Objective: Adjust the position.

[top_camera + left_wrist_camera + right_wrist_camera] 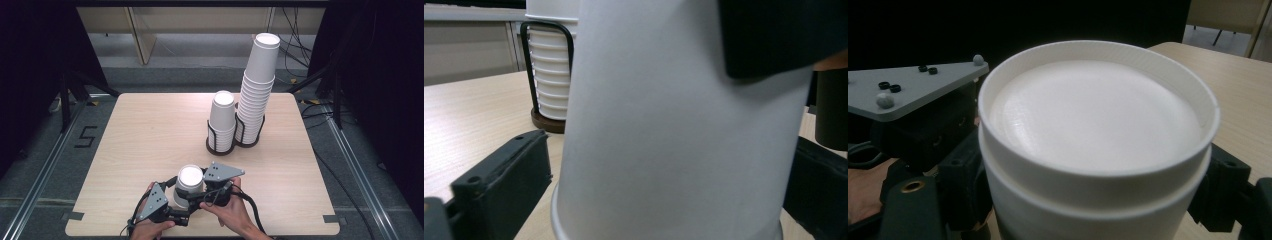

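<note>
- The pale wooden tabletop (pixel 150 135) carries everything.
- A tall stack of white paper cups (pixel 257 85) stands in a black wire holder toward the far right, leaning slightly.
- Just beside that tall stack, on its left, a shorter stack (pixel 222 120) sits in its own holder.
- Well nearer than the tall stack, at the near edge, a small stack of upside-down white cups (pixel 189 185) stands on the tabletop, one cup nested over another.
- The right tongs (pixel 209 192) straddle these cups near the top; whether their jaws press on them I cannot tell.
- The left tongs (pixel 176 200) stand apart on either side of the cups' lower part, clear of the wall.
</note>
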The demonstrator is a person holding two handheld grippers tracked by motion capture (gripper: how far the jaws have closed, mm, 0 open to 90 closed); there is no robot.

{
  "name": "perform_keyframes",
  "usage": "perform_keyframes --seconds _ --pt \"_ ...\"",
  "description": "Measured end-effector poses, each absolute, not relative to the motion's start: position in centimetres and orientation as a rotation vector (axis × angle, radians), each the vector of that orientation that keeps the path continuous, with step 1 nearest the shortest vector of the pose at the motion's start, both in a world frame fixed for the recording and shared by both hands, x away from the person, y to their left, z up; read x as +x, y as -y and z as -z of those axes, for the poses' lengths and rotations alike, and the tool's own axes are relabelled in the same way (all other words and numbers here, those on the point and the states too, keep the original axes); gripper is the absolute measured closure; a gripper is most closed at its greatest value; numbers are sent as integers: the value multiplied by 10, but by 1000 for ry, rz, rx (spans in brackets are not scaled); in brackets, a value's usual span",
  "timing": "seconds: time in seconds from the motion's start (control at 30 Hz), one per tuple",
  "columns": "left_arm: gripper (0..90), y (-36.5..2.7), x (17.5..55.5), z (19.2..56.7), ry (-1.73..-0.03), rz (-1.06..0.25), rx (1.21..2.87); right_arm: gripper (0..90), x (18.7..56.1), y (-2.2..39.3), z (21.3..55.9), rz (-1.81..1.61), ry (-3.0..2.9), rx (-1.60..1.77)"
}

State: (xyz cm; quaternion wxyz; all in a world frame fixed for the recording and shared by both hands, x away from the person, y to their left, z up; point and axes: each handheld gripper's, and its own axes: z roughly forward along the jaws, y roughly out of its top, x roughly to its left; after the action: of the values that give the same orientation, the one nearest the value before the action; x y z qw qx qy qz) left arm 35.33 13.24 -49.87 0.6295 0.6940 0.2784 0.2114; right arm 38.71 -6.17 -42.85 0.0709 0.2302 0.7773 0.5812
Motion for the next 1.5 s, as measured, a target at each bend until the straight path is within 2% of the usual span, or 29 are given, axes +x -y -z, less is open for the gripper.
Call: perform_keyframes --seconds 0.03,0.27,0.5,0.57,0.87,1.27,1.5 --pt "73 -132 353 499 -638 -484 1590 211 387 62 429 -1748 -2338 692" --pt "110 -132 354 497 -635 -470 1658 188 393 64 432 -1729 -2393 735" --pt "126 -137 357 494 -637 -471 1735 163 398 77 415 -1678 -2469 704" --pt "128 -138 358 492 -643 -521 1801 163 399 82 411 -1694 -2463 710" --pt "130 -136 356 490 -616 -551 1934 164 400 87 408 -1661 -2507 718" --pt "133 -131 351 486 -564 -519 1997 176 398 86 414 -1598 -2569 742" --pt "128 -132 350 485 -568 -507 1980 231 400 86 419 -1627 -2582 762"
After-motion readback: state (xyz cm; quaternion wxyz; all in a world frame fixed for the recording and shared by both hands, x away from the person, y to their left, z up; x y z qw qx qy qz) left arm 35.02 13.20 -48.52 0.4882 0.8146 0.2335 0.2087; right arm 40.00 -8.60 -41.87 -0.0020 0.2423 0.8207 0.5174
